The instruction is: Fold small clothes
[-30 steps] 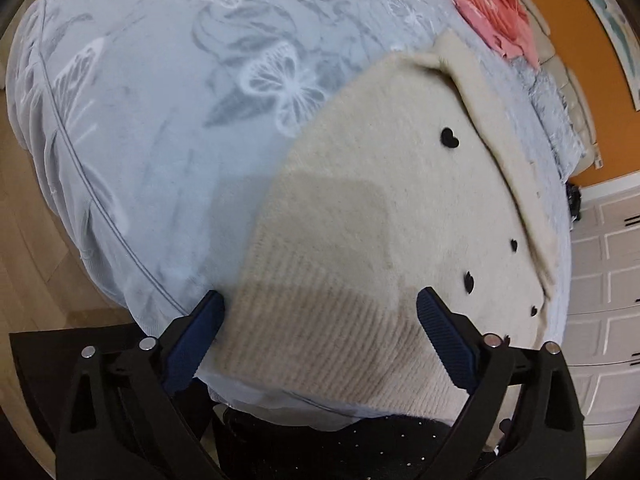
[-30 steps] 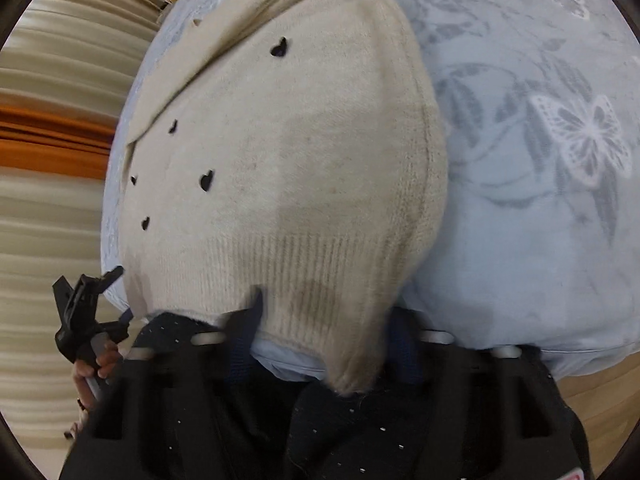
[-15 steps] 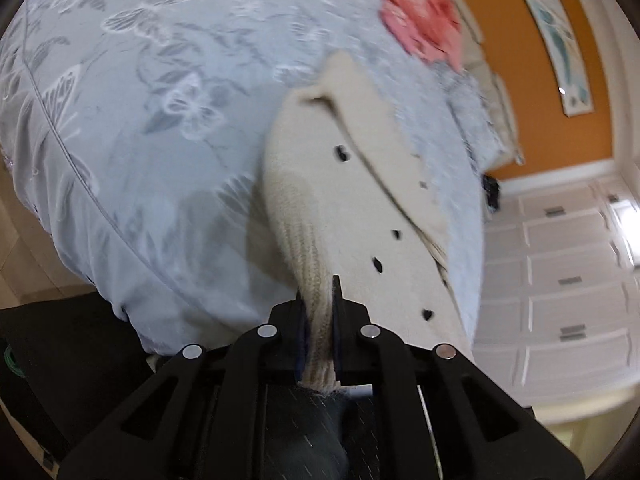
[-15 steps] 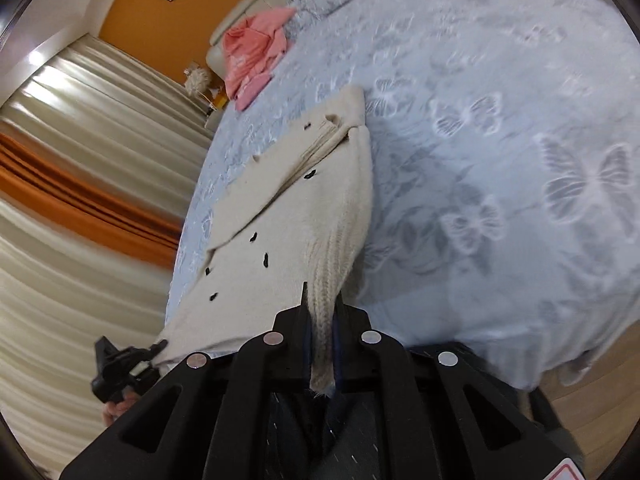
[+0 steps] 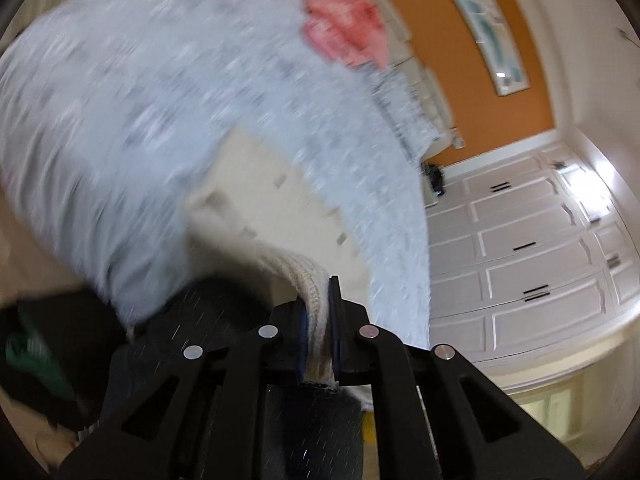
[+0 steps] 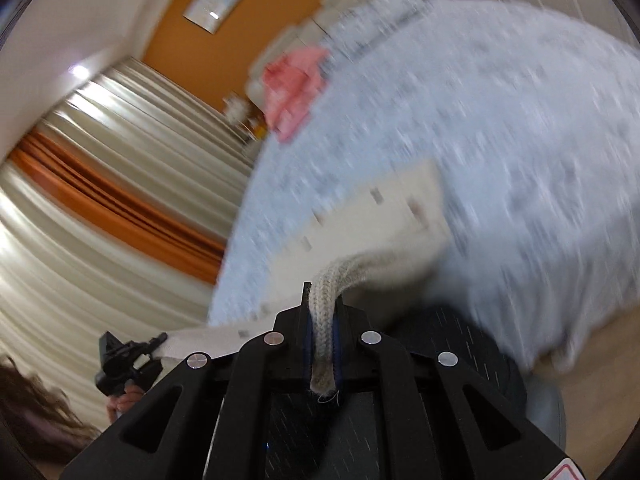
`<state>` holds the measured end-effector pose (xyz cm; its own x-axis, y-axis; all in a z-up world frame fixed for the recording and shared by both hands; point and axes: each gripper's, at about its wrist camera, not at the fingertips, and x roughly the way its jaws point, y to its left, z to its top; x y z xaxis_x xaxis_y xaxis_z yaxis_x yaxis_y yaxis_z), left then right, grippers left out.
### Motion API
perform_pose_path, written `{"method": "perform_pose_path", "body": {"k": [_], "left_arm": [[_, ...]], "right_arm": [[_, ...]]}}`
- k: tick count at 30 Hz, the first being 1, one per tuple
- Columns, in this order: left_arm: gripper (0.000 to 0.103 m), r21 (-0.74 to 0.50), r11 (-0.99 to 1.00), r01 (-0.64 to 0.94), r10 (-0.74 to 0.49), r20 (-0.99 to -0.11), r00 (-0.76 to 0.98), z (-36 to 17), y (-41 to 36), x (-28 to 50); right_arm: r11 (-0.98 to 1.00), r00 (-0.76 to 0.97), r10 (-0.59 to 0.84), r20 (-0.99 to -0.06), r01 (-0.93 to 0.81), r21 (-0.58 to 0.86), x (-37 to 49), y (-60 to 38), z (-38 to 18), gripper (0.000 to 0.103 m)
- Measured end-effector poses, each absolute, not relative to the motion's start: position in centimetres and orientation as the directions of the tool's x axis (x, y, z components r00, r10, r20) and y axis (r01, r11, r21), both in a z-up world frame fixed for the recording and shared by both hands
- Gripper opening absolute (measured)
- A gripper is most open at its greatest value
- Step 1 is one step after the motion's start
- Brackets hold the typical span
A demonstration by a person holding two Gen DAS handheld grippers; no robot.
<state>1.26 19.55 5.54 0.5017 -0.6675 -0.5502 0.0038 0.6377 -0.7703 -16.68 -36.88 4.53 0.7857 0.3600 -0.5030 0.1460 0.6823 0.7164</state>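
A cream knit cardigan with small dark buttons lies on the blue-grey butterfly bedspread. My left gripper is shut on its ribbed hem and holds that corner off the bed. My right gripper is shut on the other hem corner of the cardigan, also lifted. The left gripper shows in the right wrist view at the lower left, with the hem stretched between. Both views are blurred by motion.
A pink garment lies at the far side of the bed, also seen in the right wrist view. White cupboards stand to the right, striped curtains to the left. A dark speckled garment is near below both grippers.
Both grippers closed on the cardigan's ribbed hem, then rose and pulled back from the bed, lifting the hem off the bedspread.
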Motion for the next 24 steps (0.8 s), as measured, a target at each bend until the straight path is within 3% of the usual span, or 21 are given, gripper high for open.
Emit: {"method": "perform_pose_path", "body": {"k": [5,11,18,24], "left_arm": [[0.008,-0.700,0.714,0.017,-0.577,-0.574,0.580,5.5,16.1,10.5],[0.008,-0.586,0.796,-0.150,-0.427,-0.720,0.547,-1.8,12.0,22.0],[0.008,-0.497,0.820,-0.285,-0.336,-0.820,0.463,-9.5,10.8,27.8],[0.008,-0.440,0.845,-0.304,-0.288,-0.853,0.435,-12.5,10.4,29.2]], "right_arm": [[0.662,0.831,0.320,-0.454,0.147,0.735,-6.4,-41.1,3.6,0.007],[0.599,0.776,0.276,-0.567,0.322,0.733,5.5,-44.2,-4.4,0.007],[0.550,0.704,0.266,-0.658,0.450,0.704,10.2,-46.2,-12.1,0.007],[0.538,0.669,0.262,-0.695,0.496,0.681,12.0,-47.0,-15.7,0.007]]}}
